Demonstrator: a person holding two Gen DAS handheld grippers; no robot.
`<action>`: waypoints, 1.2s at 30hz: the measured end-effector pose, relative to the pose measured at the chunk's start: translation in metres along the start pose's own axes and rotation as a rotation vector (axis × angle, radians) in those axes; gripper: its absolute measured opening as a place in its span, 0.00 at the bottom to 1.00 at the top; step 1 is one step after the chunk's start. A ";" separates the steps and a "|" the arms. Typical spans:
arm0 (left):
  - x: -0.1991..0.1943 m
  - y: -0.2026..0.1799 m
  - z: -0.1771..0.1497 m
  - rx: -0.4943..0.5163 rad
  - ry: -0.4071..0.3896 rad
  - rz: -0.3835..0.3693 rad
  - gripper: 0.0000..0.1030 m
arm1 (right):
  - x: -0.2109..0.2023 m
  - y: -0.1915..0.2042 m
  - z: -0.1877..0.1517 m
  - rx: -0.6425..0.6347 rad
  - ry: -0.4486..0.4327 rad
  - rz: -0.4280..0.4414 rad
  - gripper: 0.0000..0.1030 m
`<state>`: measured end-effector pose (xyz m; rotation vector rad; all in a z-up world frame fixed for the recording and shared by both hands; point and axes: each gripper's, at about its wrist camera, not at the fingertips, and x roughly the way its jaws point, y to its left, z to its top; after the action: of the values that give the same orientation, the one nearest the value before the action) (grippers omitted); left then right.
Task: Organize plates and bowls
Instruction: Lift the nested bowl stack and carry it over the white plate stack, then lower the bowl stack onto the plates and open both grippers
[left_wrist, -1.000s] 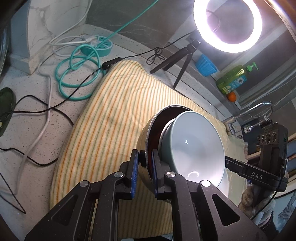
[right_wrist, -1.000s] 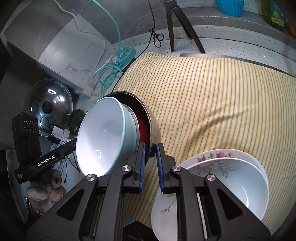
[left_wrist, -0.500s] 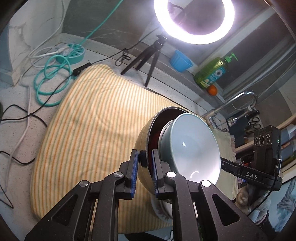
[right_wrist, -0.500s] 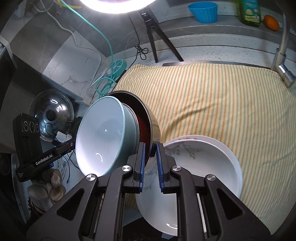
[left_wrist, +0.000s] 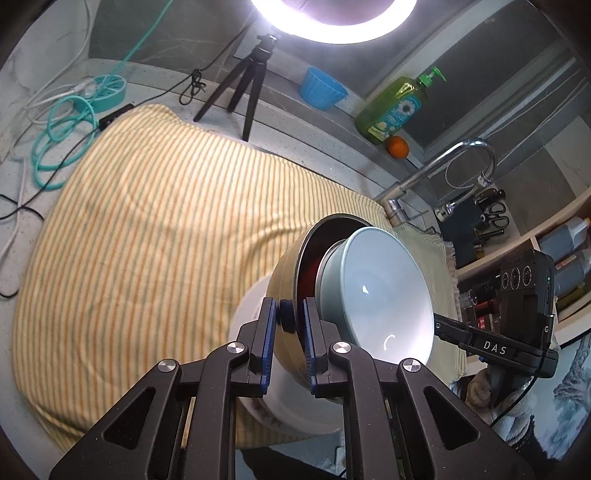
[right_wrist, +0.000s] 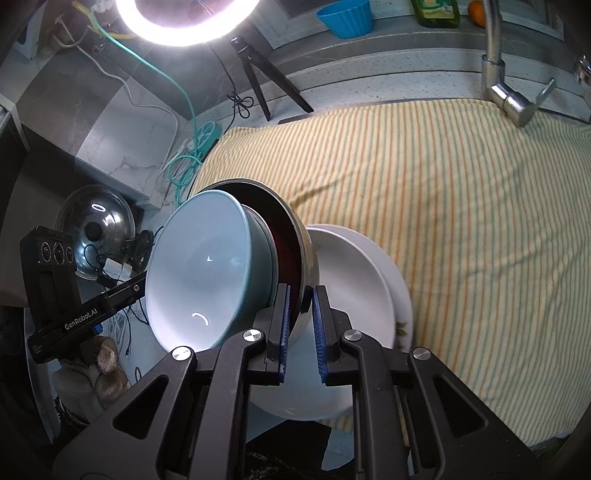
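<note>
Speckled grey kitchen counter (left_wrist: 22, 236) runs under a yellow striped cloth (left_wrist: 147, 236) that covers most of the work area. Behind the cloth a glowing ring light (right_wrist: 173, 26) sits on a small black tripod (left_wrist: 243, 88), with a blue fluted plastic cup (left_wrist: 323, 88), a green dish-soap bottle with a pump (left_wrist: 393, 110) and an orange fruit (left_wrist: 398, 146) lined along the ledge. A chrome tap (left_wrist: 439, 173) rises at the cloth's far corner. Coiled teal cable (left_wrist: 59, 136) lies beside the cloth, and a steel pot lid (right_wrist: 96, 225) rests off the counter's end.

The left gripper (left_wrist: 288, 332) and the right gripper (right_wrist: 300, 325) are both clenched on opposite edges of the rim of a steel bowl with a dark red inside (right_wrist: 295, 236). A pale blue-green ceramic bowl (left_wrist: 380, 295) nests inside it. The nested pair is held above the cloth, directly over a stack of white dishes (right_wrist: 354, 280) near the cloth's front edge; the lowest dish shows a leaf pattern at its rim.

In each view the nested bowls appear tipped on edge, their mouths turned toward the opposite gripper, and they block most of that gripper's body.

Readable writing: "DAS" on the right gripper's side bar, "GenRobot.AI" on the left gripper's side bar.
</note>
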<state>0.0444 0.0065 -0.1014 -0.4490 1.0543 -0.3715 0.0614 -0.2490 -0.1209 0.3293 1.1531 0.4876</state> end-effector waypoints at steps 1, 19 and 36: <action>0.002 -0.002 -0.003 -0.002 0.002 0.002 0.10 | -0.001 -0.003 -0.003 0.000 0.004 0.000 0.13; 0.018 -0.011 -0.034 -0.058 0.020 0.039 0.10 | 0.002 -0.025 -0.018 -0.027 0.050 0.008 0.13; 0.015 -0.011 -0.036 -0.051 0.005 0.055 0.13 | -0.006 -0.025 -0.019 -0.060 0.035 -0.003 0.15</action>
<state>0.0183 -0.0164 -0.1215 -0.4637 1.0807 -0.2971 0.0467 -0.2736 -0.1361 0.2678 1.1706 0.5265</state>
